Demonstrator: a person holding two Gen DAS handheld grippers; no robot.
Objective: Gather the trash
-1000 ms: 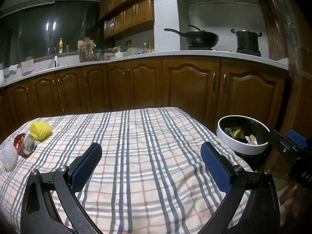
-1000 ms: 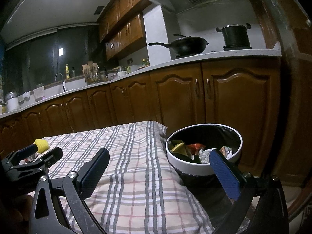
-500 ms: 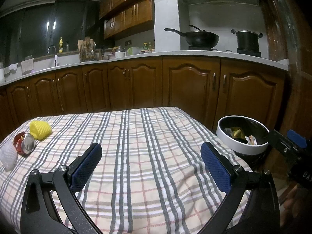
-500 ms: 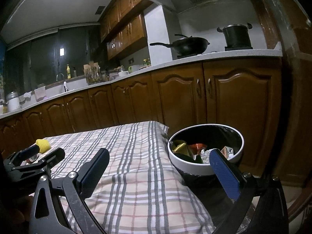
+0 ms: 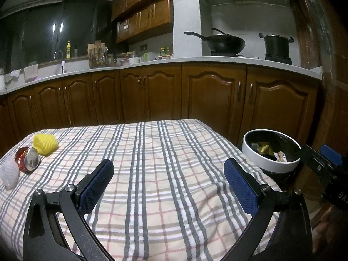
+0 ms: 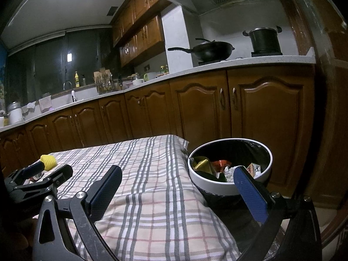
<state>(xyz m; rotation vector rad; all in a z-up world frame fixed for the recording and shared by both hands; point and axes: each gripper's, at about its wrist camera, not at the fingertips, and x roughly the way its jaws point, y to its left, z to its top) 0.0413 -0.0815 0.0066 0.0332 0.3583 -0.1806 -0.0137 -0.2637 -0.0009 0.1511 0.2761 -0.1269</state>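
At the far left of the table (image 5: pixel 174 195), a white wad (image 5: pixel 9 172), a crushed can (image 5: pixel 27 162) and a yellow wad (image 5: pixel 45 144) are lying touching in a row. The left gripper (image 5: pixel 168 183) is hovering with jaws spread and empty, the trash lying left and farther off, so it is the nearer one. The right gripper (image 6: pixel 177 190), also spread and empty, is sitting beside the bin (image 6: pixel 230 188) at right.

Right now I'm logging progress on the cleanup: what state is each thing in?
left gripper: open, empty
right gripper: open, empty
trash bin: open, partly filled
yellow foam net: on tablecloth
crushed can: on tablecloth
white foam net: on tablecloth
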